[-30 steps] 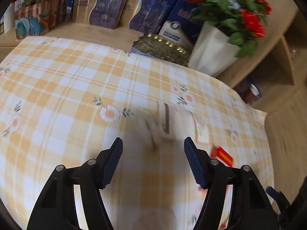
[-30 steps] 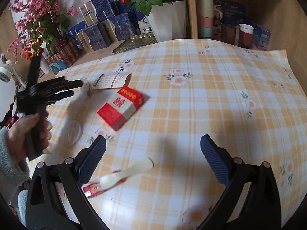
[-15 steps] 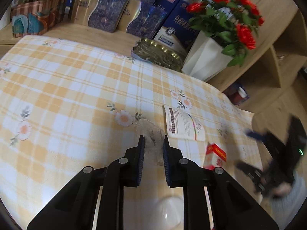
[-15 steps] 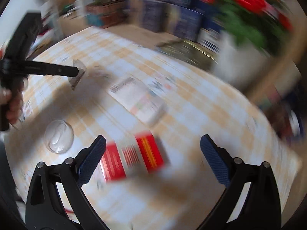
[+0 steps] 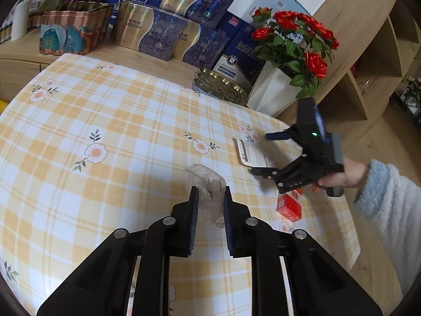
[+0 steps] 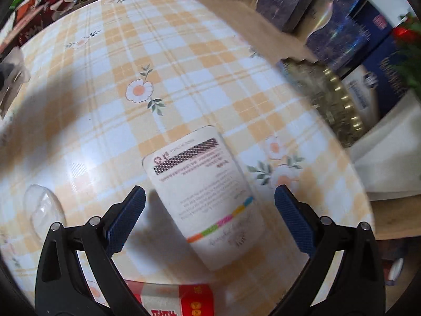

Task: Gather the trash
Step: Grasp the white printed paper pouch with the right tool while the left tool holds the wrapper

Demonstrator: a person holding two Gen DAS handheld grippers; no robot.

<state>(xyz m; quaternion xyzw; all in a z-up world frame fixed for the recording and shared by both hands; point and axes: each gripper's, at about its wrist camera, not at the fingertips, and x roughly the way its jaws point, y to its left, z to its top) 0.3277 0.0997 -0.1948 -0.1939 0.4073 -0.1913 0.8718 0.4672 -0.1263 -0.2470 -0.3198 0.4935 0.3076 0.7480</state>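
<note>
My left gripper (image 5: 210,189) is shut on a crumpled clear plastic wrapper (image 5: 204,175), held a little above the checked tablecloth (image 5: 105,121). The wrapper also shows blurred at the left edge of the right wrist view (image 6: 13,79). A white printed packet (image 6: 205,189) lies flat on the cloth. My right gripper (image 6: 210,192) hangs open over it, pointing steeply down, one finger on each side and neither touching. From the left wrist view that right gripper (image 5: 260,152) is over the packet (image 5: 247,152). A red box (image 5: 289,208) lies close behind it, and shows again as the red box (image 6: 179,300) between the gripper's arms.
A clear dome lid (image 6: 43,210) rests on the cloth left of the right gripper. A gold tin (image 5: 221,87), a white vase of red roses (image 5: 276,92) and blue-gold boxes (image 5: 152,34) line the table's far side. A fluffy sleeve (image 5: 389,200) reaches in from the right.
The left gripper has closed on the clear wrapper and lifted it off the cloth. The right gripper has swung across, rolled its wrist and come down over the white packet.
</note>
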